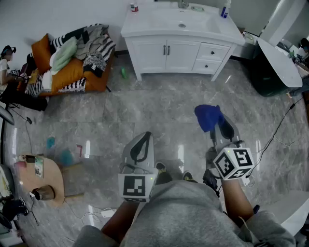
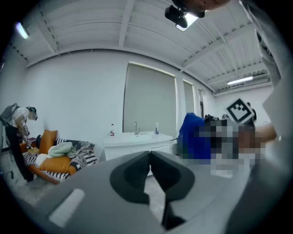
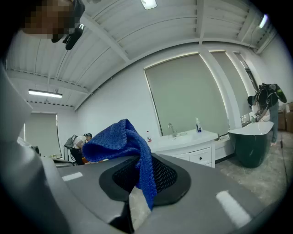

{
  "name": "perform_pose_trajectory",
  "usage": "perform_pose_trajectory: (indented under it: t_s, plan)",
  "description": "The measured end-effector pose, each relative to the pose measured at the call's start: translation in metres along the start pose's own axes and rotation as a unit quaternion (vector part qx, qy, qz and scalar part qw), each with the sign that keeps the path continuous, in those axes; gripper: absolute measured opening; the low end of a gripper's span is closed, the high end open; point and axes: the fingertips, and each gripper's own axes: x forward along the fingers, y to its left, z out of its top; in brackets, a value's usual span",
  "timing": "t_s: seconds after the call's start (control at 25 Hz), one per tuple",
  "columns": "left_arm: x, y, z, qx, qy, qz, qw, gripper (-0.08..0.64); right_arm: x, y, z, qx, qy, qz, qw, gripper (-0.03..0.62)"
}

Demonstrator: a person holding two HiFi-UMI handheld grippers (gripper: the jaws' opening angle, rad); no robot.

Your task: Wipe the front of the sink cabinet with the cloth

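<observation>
hovering above the marble floor (image 1: pixel 145 108), the left hand-held gripper (image 1: pixel 144 141) has its jaws pressed together on nothing. beyond stands the white sink cabinet (image 1: pixel 179 54), doors closed. the right hand-held gripper (image 1: pixel 219 128) pinches the blue cloth (image 1: pixel 207 116), well apart from the cabinet.

No words, numbers or brand names can be read anywhere. The cube (image 1: pixel 136 187) on my left claw (image 1: pixel 143 137) and the cube (image 1: pixel 234 163) on my right claw (image 1: pixel 217 126) carry only black-and-white square patterns, not letters. A small bottle (image 1: pixel 134 7) and a blue bottle (image 1: pixel 225 9) on the sink cabinet (image 1: pixel 166 50) surface are too small for any print to show.
</observation>
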Motion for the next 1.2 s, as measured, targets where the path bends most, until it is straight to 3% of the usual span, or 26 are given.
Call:
perform_pose_trajectory:
  t_s: [0.36,0.6,1.2]
  plan:
    - [-0.002,0.032,-0.008,-0.011,-0.003,-0.013,0.9998,0.011,0.012,0.027,-0.012,-0.010,0.008,-0.011,1.000,0.061]
    - [-0.007,0.043,-0.007,-0.022,-0.011,-0.019,0.9995,0.011,0.016,0.043,-0.017,0.007,0.029,0.015,0.999,0.063]
    - [0.010,0.052,-0.001,-0.015,-0.020,-0.015,0.9996,0.011,0.039,0.030,-0.011,0.055,0.011,0.036,0.998,0.057]
